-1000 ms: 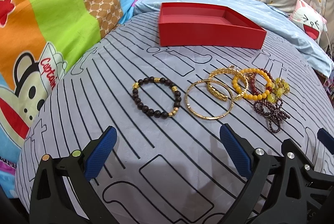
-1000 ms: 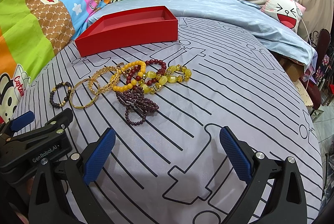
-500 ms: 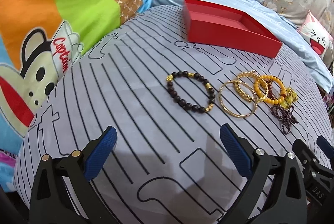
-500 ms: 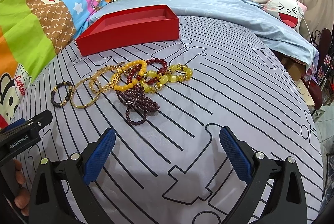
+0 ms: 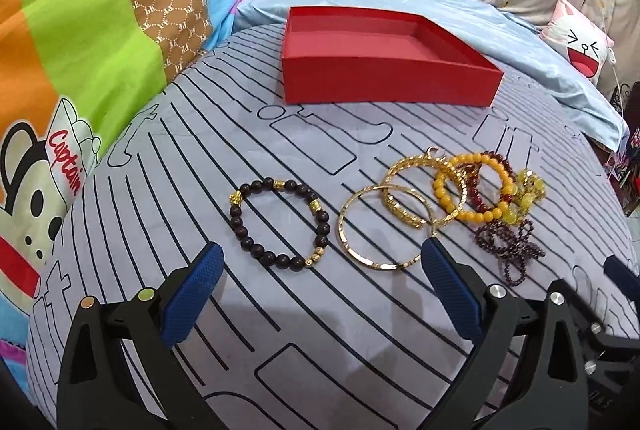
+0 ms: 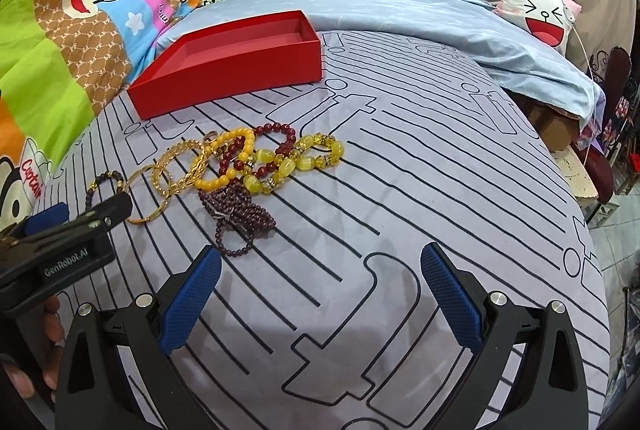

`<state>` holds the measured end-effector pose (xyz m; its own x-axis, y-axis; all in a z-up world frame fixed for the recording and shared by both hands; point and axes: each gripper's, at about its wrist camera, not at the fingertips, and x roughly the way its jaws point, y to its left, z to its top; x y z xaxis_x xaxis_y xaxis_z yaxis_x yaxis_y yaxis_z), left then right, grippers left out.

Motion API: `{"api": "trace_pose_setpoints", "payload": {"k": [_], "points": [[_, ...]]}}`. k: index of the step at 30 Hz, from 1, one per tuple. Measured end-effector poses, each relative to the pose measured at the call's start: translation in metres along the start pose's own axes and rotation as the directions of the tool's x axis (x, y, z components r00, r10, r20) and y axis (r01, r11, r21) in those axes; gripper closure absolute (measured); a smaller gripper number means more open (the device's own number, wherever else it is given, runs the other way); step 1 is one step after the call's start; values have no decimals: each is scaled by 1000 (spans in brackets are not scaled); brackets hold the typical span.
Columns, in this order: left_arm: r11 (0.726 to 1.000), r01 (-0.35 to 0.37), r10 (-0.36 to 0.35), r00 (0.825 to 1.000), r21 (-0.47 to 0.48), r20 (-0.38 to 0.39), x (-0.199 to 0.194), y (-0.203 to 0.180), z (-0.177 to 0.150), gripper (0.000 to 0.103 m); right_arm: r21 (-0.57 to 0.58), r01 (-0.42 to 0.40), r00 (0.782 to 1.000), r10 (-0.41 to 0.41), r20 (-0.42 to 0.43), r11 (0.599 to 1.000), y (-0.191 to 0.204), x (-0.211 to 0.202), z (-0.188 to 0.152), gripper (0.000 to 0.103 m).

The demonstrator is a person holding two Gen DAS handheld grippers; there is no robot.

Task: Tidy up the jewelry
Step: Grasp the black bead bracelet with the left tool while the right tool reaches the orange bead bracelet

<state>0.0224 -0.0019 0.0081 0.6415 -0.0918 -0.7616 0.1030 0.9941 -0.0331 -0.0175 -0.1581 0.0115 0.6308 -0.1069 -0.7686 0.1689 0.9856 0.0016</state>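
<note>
A dark bead bracelet (image 5: 279,224) with gold spacers lies on the grey striped bedsheet, just ahead of my open left gripper (image 5: 320,266). To its right sit a plain gold bangle (image 5: 384,230), a gold chain bracelet (image 5: 416,189), an orange bead bracelet (image 5: 472,189) and a purple bead strand (image 5: 508,250). An empty red box (image 5: 384,77) stands further back. In the right wrist view the jewelry pile (image 6: 248,161) and the red box (image 6: 228,69) lie ahead and left of my open right gripper (image 6: 320,278). The left gripper (image 6: 60,242) shows at that view's left edge.
A colourful cartoon blanket (image 5: 80,49) rises along the left. A light blue quilt (image 6: 400,17) and a cat-face pillow (image 6: 540,13) lie at the back. The bed's edge drops off at the right, beside a cardboard box (image 6: 552,125).
My left gripper swung left and back, then forward toward the dark bead bracelet, which now lies closer between its fingers. The right gripper has barely moved. All jewelry stays in place.
</note>
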Motion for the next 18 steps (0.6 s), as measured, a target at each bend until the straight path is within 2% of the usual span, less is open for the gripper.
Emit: {"api": "trace_pose_setpoints", "payload": {"k": [6,12,17,18], "points": [[997,-44,42,999,-65,-22,7,33,0,10,7,-13,1000,13,-5,1000,-2,4,4,7],[992,-48,42,998,-114,-47,18,58,10,28,5,-30,999,31,-14,1000,3,8,6,7],[995,-65,62,997,-73,-45,25,52,14,35,-4,-43,999,43,-15,999,8,10,9,7],[996,-65,62,997,-66,-43,26,50,15,40,-5,-46,999,46,-15,999,9,11,10,7]]}}
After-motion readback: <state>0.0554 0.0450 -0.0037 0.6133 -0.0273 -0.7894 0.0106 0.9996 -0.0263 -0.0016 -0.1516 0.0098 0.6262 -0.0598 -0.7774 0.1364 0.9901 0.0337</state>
